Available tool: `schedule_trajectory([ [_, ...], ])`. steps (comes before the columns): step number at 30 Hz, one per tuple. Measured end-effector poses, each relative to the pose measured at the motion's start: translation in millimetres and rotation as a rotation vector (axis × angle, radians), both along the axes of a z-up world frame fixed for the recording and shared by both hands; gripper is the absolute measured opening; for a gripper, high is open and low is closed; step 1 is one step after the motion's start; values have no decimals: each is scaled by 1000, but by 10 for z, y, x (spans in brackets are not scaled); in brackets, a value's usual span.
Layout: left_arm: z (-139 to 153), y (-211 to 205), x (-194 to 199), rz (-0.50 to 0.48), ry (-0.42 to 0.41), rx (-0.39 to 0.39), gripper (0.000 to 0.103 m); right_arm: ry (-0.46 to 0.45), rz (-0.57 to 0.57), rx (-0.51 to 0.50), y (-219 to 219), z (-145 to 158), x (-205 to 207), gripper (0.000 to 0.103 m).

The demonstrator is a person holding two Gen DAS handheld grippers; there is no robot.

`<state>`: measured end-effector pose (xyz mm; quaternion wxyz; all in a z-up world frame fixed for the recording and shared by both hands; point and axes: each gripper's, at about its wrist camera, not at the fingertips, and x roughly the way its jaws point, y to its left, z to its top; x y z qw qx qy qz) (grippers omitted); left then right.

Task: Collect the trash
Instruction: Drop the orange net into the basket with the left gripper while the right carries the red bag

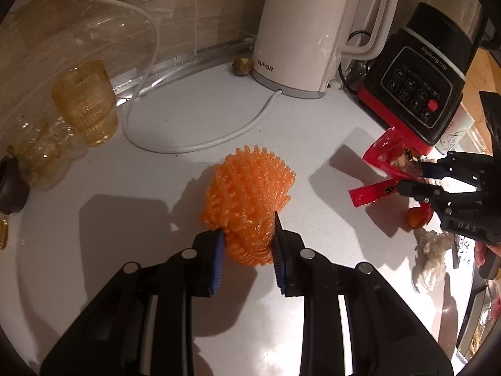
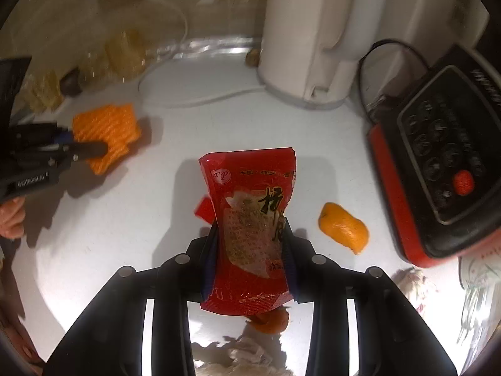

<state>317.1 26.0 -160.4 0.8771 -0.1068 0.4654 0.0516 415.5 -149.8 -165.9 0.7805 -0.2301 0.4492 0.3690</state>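
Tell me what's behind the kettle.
Left of the kettle, a small brown round thing sits against the tiled wall. Directly behind the kettle, its body hides everything.

White kettle [image 1: 308, 28] with looping cord [image 1: 200, 144], black-and-red blender base [image 1: 419, 84], amber glass [image 1: 86, 103]

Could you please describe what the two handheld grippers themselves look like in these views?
Both grippers, left and right, are matte black plastic with two angular fingers lined with ribbed blue pads. Round silver discs sit on the finger bases, and long slots run through the bodies. Side-on, small white lettering shows on each body. No cables or sleeves are visible.
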Motion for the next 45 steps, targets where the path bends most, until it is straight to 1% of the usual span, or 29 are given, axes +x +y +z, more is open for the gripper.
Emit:
schedule_trajectory([
  [3,119,-2,-145,-4,-25,-4,26,-29,-29,58,-52,183,-188,36],
  [6,245,-36,-335,-15,-45,-15,26,-53,-44,111,-117,374,-494,36],
  [10,399,-167,-687,-36,-64,-31,26,-75,-56,177,-226,579,-1022,36],
  [14,504,-409,-1192,-65,-64,-23,26,-91,-78,226,-508,785,-1622,36],
  [19,554,-757,-1918,-110,-35,-40,26,-69,-129,273,-898,877,-2482,36],
  [25,561,-1255,-2777,-177,30,-91,26,-37,-206,311,-1500,927,-3501,36],
  [29,537,-1695,-3318,-217,62,-50,26,-26,-264,321,-1903,911,-4109,36],
  [32,514,-1966,-3685,-234,75,-67,26,-16,-279,315,-2141,879,-4484,36],
  [35,464,-2219,-3972,-249,84,-41,26,-3,-285,325,-2339,830,-4758,37],
  [38,425,-2442,-4152,-277,96,-16,26,3,-293,332,-2486,783,-4942,37],
  [41,401,-2603,-4278,-295,103,-12,26,3,-304,345,-2599,750,-5063,37],
  [45,366,-2744,-4339,-314,108,6,26,-10,-314,355,-2695,744,-5180,37],
])
